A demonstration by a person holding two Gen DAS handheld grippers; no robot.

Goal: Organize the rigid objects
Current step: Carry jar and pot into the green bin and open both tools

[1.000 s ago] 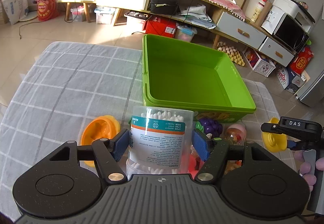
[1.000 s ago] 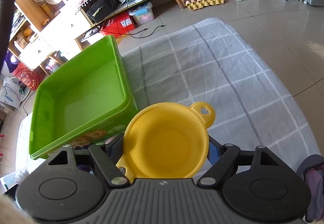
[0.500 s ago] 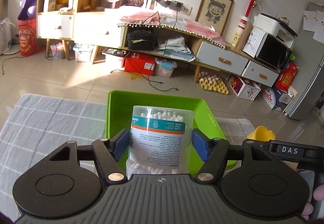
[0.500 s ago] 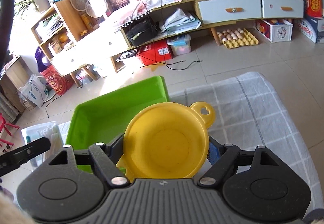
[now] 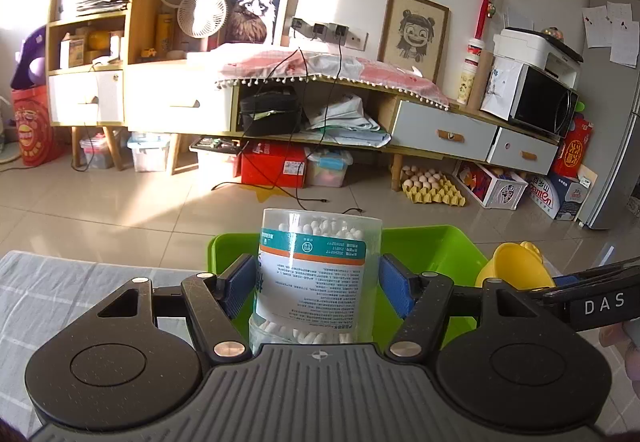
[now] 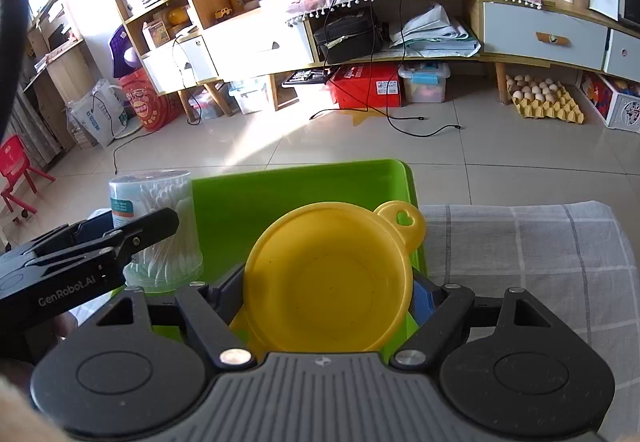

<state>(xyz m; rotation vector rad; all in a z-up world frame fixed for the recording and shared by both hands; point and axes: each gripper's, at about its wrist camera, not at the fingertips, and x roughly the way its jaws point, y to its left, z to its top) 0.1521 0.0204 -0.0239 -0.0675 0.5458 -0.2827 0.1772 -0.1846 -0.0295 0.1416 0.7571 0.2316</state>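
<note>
My left gripper (image 5: 318, 282) is shut on a clear cotton swab jar (image 5: 318, 274) with a teal label, held upright above the near left part of the green bin (image 5: 424, 246). The jar also shows in the right wrist view (image 6: 160, 226). My right gripper (image 6: 326, 294) is shut on a yellow bowl (image 6: 328, 282) with a heart-hole tab, held over the near right part of the green bin (image 6: 280, 198). The bowl also shows at the right of the left wrist view (image 5: 516, 268). The bin's floor is mostly hidden behind both objects.
The bin sits on a grey checked tablecloth (image 6: 540, 254), also seen at the left of the left wrist view (image 5: 72, 290). Beyond the table is tiled floor (image 5: 160, 202), a long low cabinet (image 5: 440, 130) and shelves with clutter.
Both grippers have lifted and tilted up with their objects. The toys on the cloth in front of the bin have dropped out of view. The grippers now hover side by side over the bin.
</note>
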